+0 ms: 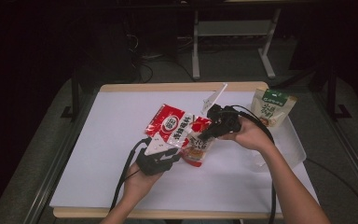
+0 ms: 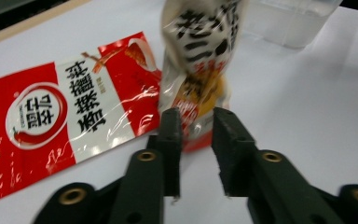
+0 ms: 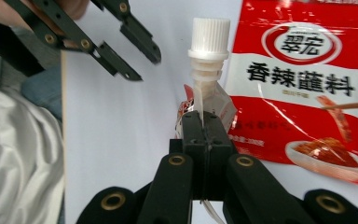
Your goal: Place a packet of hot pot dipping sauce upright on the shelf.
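Red flat sachet [image 3: 307, 88] reads 翠宏 香辣蘸料. Spouted pouch [image 2: 200, 60] carries black characters, unreadable. Right gripper [image 3: 206, 122] is clamped on that pouch below its white cap [image 3: 209, 35], seen in the right gripper view. Left gripper [image 2: 196, 135]: jaws parted, the pouch's bottom edge between them, pads not pressing. High view adds a third, green-topped pouch [image 1: 272, 106]; three packets on white table [image 1: 121, 177].
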Demonstrator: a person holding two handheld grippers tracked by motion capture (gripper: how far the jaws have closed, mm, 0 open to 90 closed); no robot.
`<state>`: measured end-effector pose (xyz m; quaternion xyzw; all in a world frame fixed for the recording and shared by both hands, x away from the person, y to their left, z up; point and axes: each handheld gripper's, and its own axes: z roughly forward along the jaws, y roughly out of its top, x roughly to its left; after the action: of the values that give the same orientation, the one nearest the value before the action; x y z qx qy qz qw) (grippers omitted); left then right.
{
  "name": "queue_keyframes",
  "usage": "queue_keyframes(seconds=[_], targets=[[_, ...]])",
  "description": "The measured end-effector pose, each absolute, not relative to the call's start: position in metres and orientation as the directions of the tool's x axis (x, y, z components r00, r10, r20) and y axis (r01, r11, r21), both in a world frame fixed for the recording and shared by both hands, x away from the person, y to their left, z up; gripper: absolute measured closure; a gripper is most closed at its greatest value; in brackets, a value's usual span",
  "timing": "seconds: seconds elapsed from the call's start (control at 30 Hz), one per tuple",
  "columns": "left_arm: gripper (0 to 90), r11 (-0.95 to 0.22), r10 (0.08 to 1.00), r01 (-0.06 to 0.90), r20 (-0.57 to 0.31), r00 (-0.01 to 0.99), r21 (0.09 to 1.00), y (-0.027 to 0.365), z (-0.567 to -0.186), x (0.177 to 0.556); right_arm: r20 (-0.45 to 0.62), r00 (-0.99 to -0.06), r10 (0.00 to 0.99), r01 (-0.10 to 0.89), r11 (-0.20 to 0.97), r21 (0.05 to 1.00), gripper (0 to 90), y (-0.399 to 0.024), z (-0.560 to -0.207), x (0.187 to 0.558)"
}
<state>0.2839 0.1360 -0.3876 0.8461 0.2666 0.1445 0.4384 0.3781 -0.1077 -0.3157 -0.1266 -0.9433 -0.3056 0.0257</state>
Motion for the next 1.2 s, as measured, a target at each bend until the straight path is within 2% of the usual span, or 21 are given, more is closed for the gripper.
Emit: queue_keyframes(seconds=[0.37, 0.57, 0.7, 1.2], targets=[[58.3, -0.418, 0.611, 0.385, -0.060, 0.790, 0.823, 0.162, -0.390, 0.287, 0.089, -0.968, 0.234, 0.242, 0.782, 0.574, 90.0, -0.122, -0.302, 0.377], [50.0, -0.420, 0.626, 0.392, -0.052, 0.778, 0.818, 0.173, -0.391, 0.286, 0.083, -0.967, 0.242, 0.246, 0.785, 0.569, 90.0, -0.128, -0.298, 0.376], [46.4, -0.401, 0.632, 0.410, -0.076, 0.771, 0.820, 0.181, -0.394, 0.287, 0.084, -0.965, 0.248, 0.251, 0.780, 0.574, 90.0, -0.133, -0.295, 0.375], [39.3, -0.387, 0.662, 0.427, -0.076, 0.746, 0.817, 0.207, -0.402, 0.282, 0.056, -0.958, 0.283, 0.261, 0.770, 0.582, 90.0, -0.156, -0.282, 0.372]])
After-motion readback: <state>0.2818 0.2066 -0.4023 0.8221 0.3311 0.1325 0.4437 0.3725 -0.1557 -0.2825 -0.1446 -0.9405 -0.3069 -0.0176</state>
